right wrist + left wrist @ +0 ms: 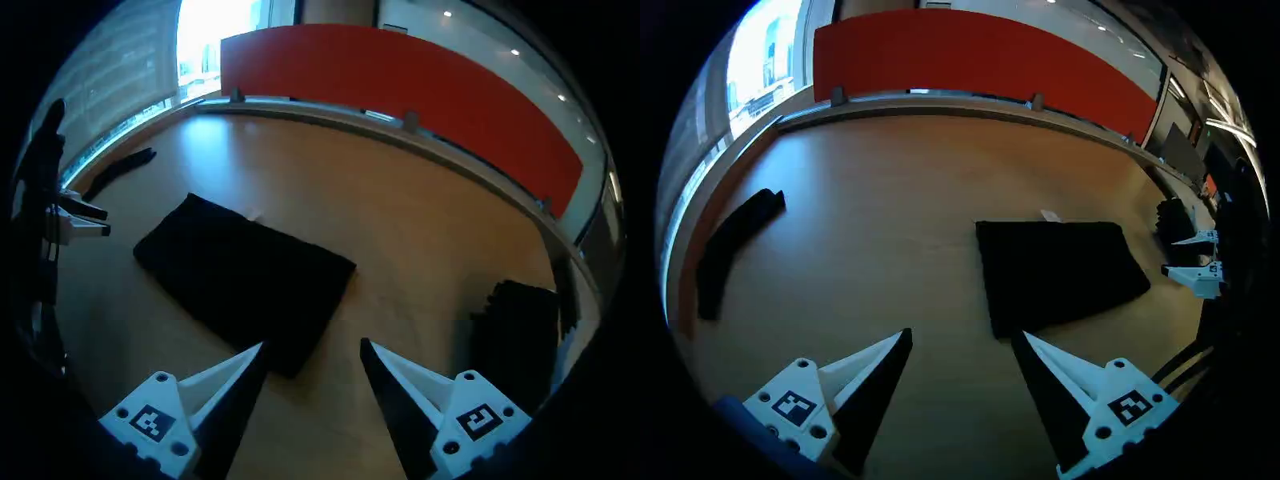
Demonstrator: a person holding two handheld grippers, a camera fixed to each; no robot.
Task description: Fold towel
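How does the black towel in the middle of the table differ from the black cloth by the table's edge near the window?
Shape: the towel is a broad, roughly rectangular sheet; the cloth is a long, narrow strip.
Place: the towel lies in the middle of the table; the cloth lies along its edge, off to the side.
Shared: both are black and rest on the wooden top.

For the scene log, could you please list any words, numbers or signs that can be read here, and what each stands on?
No readable text.
White tag by the black towel: too small to read.
Left gripper and right gripper: square coded patterns, no letters.
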